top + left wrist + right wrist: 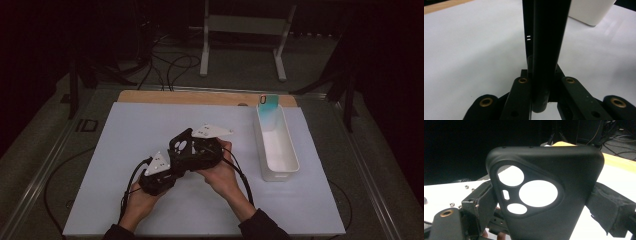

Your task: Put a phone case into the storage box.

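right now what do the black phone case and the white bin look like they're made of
Black phone case: probably soft rubbery plastic or silicone; matte, with rounded edges and moulded camera cutouts.
White bin: likely rigid plastic; smooth, slightly glossy thin walls with rounded corners. Neither can be confirmed by look alone.

Counter [125,200] was covered w/ a white sheet; a strip of bare wood showed along its far edge. Directly on the sheet, right side, stood a long white bin [276,150], running front to back, its far end near the wood strip. A teal phone case [268,106] leaned upright in the bin's far end, so not on the counter itself. Rest of the sheet carried no other loose items.
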A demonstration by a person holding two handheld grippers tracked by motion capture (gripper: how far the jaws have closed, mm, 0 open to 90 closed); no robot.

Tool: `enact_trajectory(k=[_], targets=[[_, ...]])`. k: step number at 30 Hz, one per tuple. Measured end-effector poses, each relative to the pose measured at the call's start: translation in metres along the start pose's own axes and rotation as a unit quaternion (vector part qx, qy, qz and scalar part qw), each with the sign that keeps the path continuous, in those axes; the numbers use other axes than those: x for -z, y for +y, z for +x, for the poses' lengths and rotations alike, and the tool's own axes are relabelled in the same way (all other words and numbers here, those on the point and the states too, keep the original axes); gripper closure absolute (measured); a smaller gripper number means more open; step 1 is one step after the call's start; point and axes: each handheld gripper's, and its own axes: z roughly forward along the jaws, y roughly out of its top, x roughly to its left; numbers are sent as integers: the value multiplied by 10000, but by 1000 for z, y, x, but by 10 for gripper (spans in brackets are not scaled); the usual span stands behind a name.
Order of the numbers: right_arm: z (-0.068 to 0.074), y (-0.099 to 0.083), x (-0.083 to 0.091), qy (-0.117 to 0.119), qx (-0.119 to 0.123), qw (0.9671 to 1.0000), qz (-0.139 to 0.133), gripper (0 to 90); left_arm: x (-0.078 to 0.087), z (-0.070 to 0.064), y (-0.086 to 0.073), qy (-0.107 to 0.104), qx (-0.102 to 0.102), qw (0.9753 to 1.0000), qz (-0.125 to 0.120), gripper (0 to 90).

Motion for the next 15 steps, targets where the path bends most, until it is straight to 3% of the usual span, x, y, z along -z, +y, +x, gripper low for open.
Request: enact_trajectory(k=[2,9,11,15], targets=[[1,0,0,-1,39,10000,-20,141,0,0,0,-20,-2,10000,-4,804],[2,0,-1,12,67,10000,-39,144,3,5,0,-31,103,9999,25,525],[2,0,0,-16,62,10000,-42,143,5,6,-1,18,113,9999,-34,470],[0,0,3,-61,70,9999,-56,143,10,7,-2,315,178,9992,-151,259]])
